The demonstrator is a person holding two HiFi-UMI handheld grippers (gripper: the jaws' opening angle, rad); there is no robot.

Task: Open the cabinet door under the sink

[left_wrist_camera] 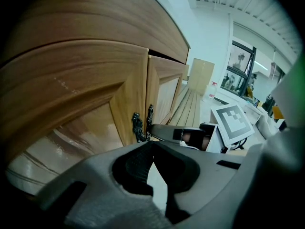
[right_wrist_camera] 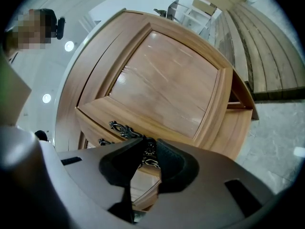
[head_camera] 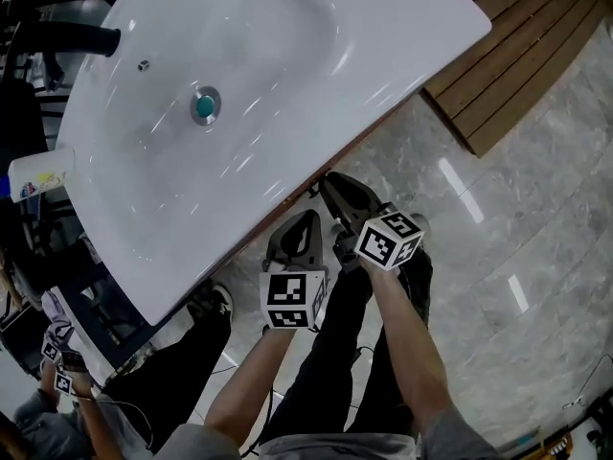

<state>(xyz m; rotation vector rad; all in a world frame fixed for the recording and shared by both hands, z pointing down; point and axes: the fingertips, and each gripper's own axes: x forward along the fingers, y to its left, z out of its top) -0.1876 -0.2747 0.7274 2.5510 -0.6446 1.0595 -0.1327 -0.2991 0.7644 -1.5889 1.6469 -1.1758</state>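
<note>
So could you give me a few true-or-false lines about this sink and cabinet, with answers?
1. The sink is white. True.
2. Its drain plug is red. False: it is teal.
3. The right gripper has a door handle between its fingers. True.
4. The cabinet doors are metal. False: they are wood.
5. The left gripper holds a sponge. False: nothing is between its fingers.
</note>
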